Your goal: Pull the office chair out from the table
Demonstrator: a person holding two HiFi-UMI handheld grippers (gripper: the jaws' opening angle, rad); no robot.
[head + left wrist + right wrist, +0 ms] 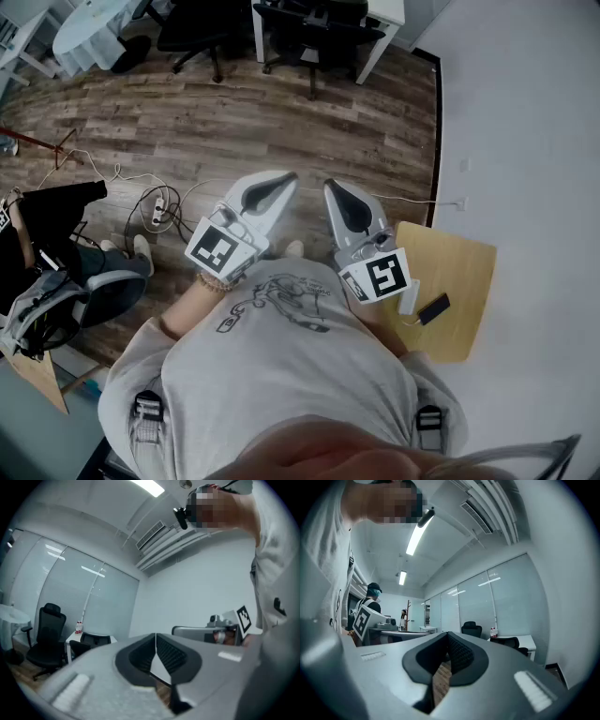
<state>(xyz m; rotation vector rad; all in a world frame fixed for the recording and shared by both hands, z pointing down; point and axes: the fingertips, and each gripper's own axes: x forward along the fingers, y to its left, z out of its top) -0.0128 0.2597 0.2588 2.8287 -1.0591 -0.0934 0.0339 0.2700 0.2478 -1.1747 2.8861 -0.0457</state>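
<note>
A black office chair (314,33) stands tucked at a white table (388,11) across the wooden floor, far from both grippers. The left gripper view shows it low beside the table, chair (96,640); the right gripper view shows the same chair (505,642) at the table (524,641). I hold both grippers level in front of my chest. My left gripper (285,180) is shut with nothing in it, pads together (155,638). My right gripper (334,187) is shut too and holds nothing (447,637).
A second black chair (192,28) and a round white table (89,28) stand at the far left. Cables and a power strip (159,208) lie on the floor. A small wooden table (455,272) is at my right. A person (56,272) sits at the left.
</note>
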